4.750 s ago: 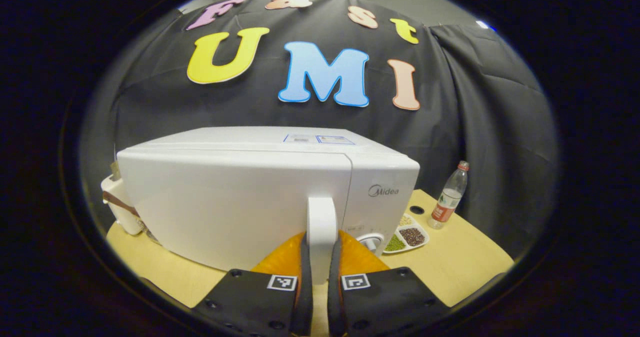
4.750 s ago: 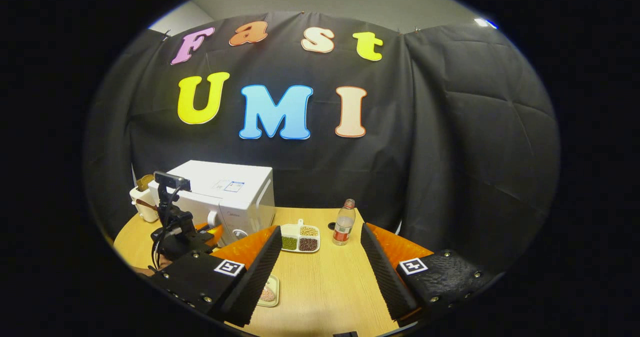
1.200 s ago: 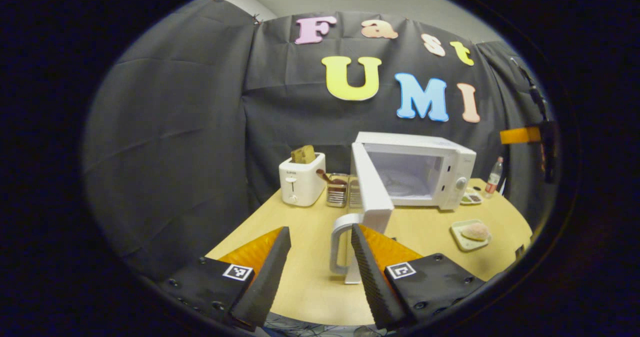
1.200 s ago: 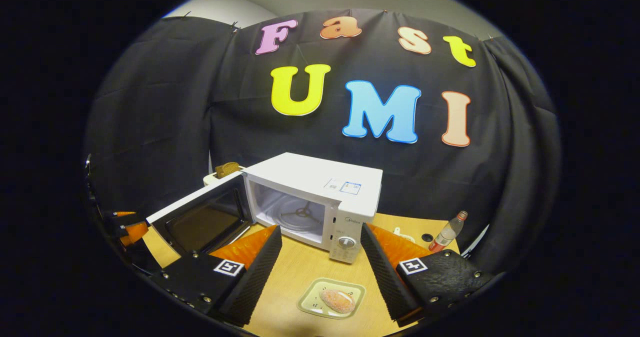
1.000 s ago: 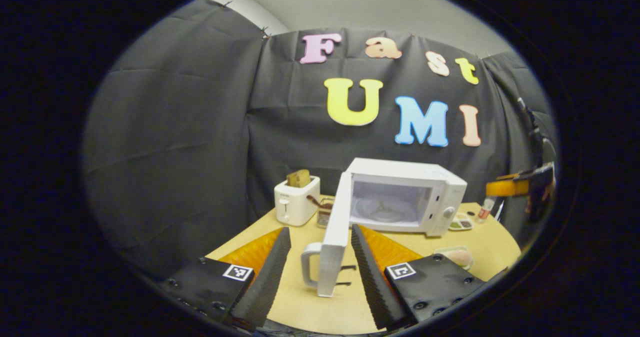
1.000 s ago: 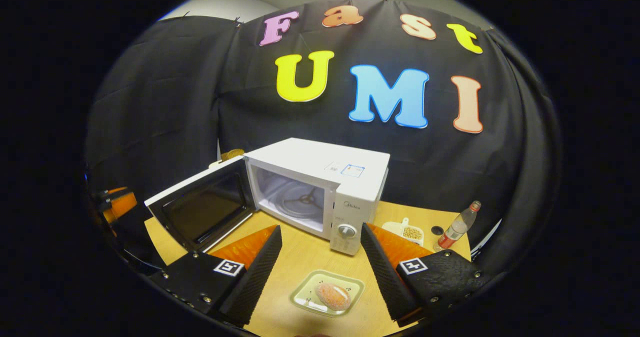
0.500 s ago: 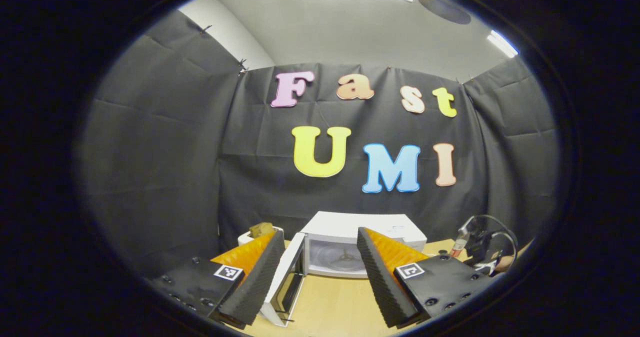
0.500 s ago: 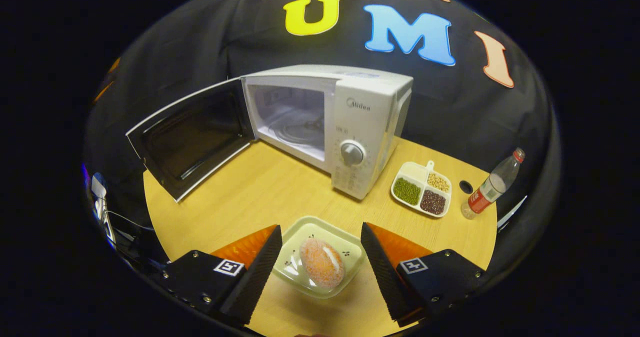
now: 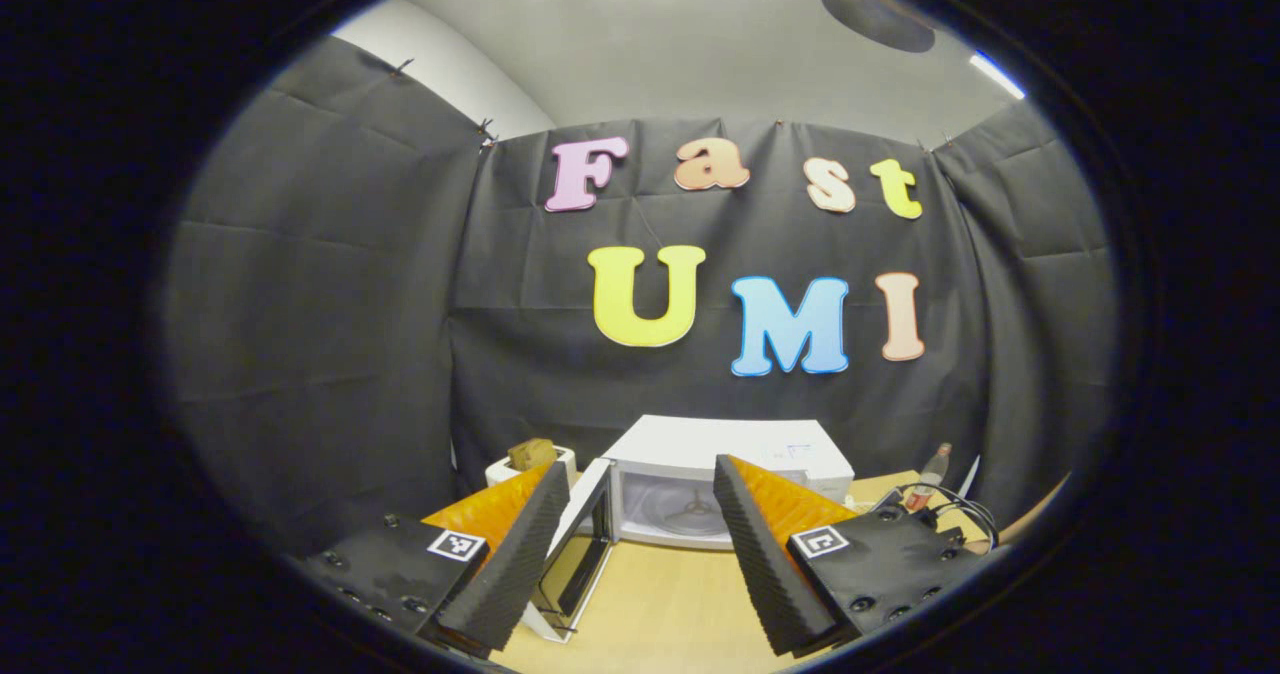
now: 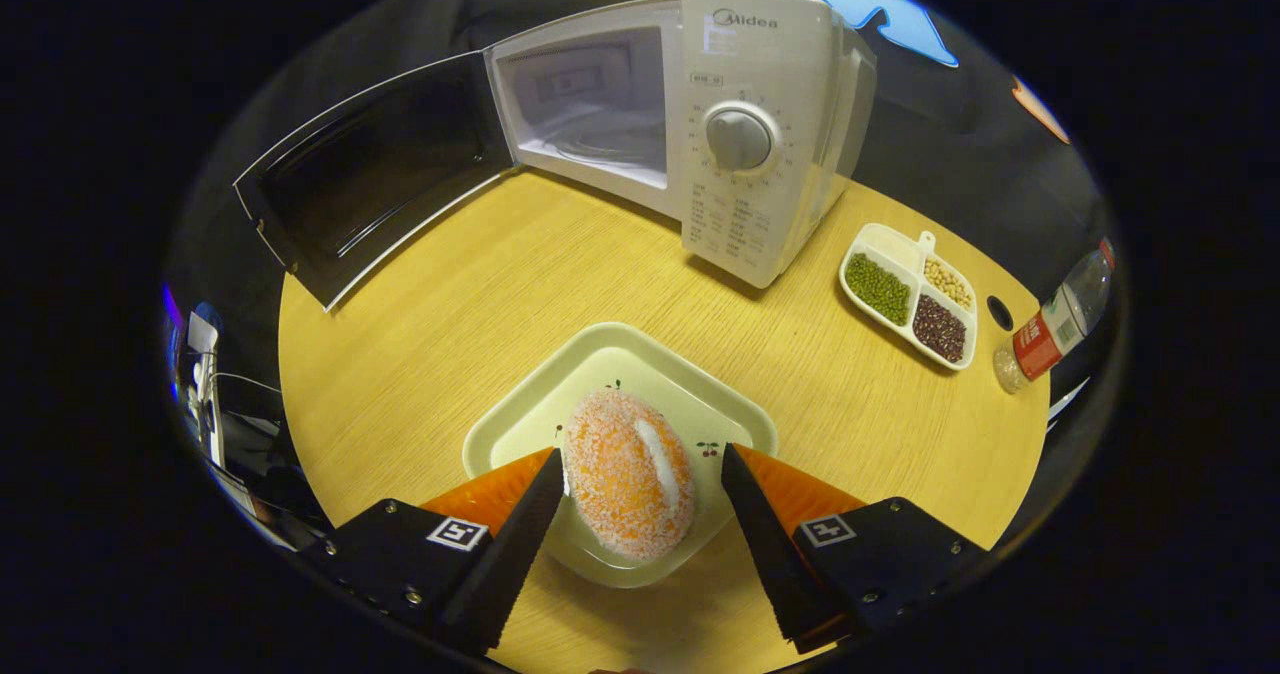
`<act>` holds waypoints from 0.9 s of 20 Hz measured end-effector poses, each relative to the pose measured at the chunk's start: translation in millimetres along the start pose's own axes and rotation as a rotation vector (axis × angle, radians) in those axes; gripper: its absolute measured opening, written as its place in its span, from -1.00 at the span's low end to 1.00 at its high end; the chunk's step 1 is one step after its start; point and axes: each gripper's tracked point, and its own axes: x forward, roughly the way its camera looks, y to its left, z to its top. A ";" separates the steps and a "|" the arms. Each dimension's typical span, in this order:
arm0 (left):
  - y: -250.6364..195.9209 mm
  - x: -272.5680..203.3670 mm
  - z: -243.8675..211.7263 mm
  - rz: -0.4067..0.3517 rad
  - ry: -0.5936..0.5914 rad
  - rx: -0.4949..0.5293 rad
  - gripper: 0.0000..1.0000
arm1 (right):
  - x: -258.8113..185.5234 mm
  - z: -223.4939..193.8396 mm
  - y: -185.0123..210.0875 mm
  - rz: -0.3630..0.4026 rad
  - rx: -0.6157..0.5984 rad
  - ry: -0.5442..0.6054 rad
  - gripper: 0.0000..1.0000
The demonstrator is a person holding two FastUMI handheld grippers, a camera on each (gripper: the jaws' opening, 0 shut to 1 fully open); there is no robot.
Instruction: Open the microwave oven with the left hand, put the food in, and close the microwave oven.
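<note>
You are holding the right gripper (image 10: 635,489) low over the pale green plate (image 10: 520,424), with its fingers spread wide apart and standing on either side of the sugar-dusted bun (image 10: 628,486) without pressing on it; whether a fingertip is grazing the plate rim, you cannot tell from the right gripper view. The bun is lying on the plate, and the plate is sitting on the round wooden table (image 10: 480,294), well in front of the white microwave oven (image 10: 760,144). The microwave door (image 10: 370,179) is hanging open to the left, showing the bare cavity with the turntable inside. To the right of the oven a divided dish of beans (image 10: 908,296) is resting on the table, and just beyond it a plastic bottle with a red label (image 10: 1050,324) is standing near the table edge. You are keeping nothing in the left gripper (image 9: 640,534): its fingers are apart and raised off the table, pointing toward the oven from farther back. In the left gripper view the open microwave oven (image 9: 730,454) is showing between those fingers, its door (image 9: 580,554) swung out toward you, and a white toaster (image 9: 525,466) with a slice of bread in it is standing to the oven's left.
</note>
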 end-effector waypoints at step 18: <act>5.2 30.5 -4.4 -0.142 -0.025 -0.051 0.89 | -73.0 79.4 17.9 -0.367 -0.329 -0.121 0.27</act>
